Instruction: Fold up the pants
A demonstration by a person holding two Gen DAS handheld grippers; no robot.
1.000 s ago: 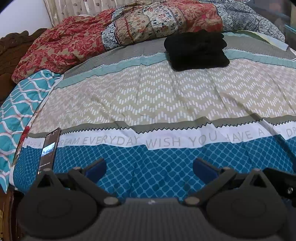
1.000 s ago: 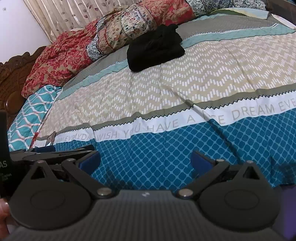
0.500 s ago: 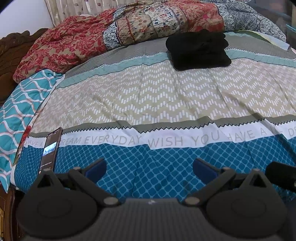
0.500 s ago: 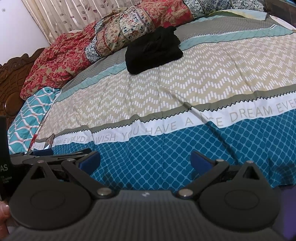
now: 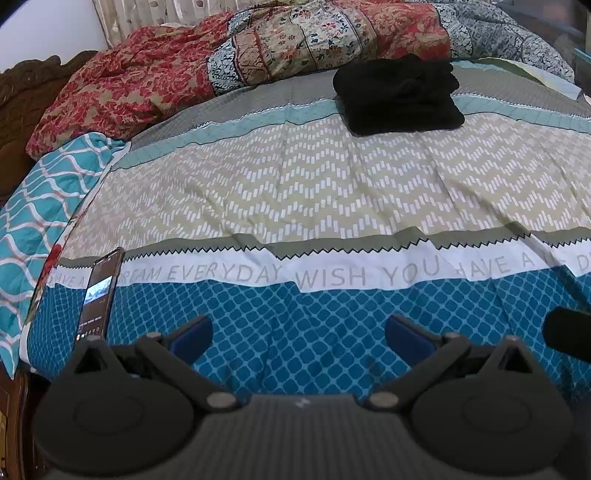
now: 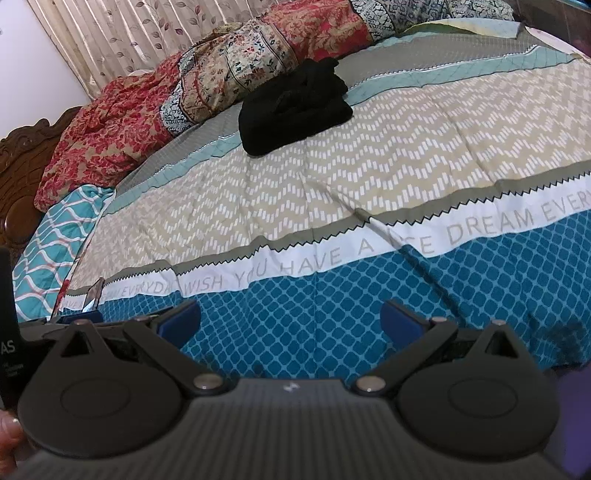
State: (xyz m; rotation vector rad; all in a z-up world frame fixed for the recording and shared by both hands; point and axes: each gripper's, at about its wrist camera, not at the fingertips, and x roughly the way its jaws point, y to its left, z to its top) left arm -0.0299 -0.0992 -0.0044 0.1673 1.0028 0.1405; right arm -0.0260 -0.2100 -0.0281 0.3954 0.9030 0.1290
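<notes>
Black pants (image 5: pixel 400 98) folded, folds indistinct; phone (image 5: pixel 99 295) partly hidden by left claw (image 5: pixel 298 334)

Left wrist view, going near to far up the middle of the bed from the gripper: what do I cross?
Left gripper, open → blue lattice band → white lettered strip → beige chevron band → folded black pants → floral quilt heap.

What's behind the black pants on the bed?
Behind the pants lies a bunched floral quilt, with a curtain beyond it. Whatever the quilt covers, pillows perhaps, cannot be seen.
</notes>
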